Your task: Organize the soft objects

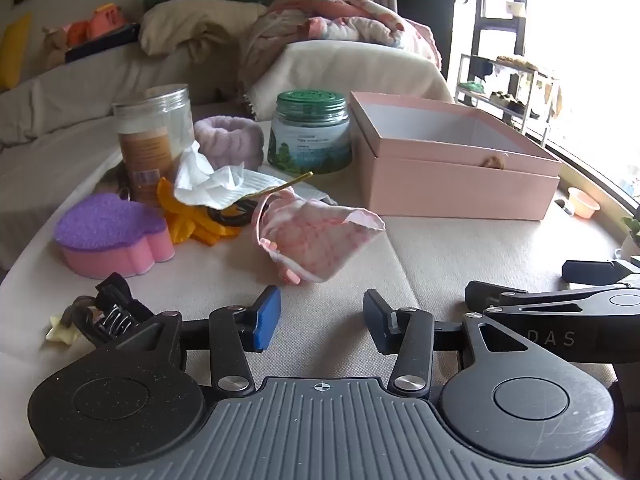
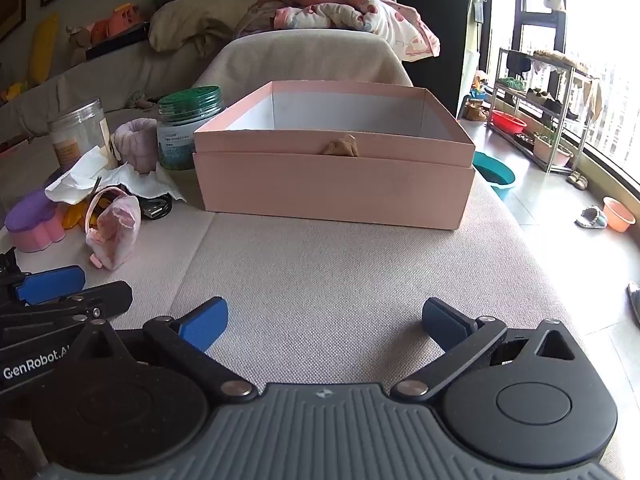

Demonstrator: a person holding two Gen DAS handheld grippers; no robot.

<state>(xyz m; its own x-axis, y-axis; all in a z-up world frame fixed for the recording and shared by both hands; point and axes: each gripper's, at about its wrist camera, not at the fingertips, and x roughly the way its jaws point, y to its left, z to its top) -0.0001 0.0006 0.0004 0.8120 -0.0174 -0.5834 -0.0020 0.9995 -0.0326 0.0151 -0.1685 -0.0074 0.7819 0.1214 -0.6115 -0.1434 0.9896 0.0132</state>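
Bare cushion (image 2: 320,272) lies open from the near edge to the pink box (image 2: 332,184), which blocks the far side; clutter around the pink pouch (image 2: 116,228) crowds the left.

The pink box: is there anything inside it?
Inside the pink box only a small tan soft thing pokes up behind the near wall. White inner walls show; that wall hides the floor.

left wrist: low, facing clutter | right wrist: low, facing pink box (image 2: 332,184) | shared
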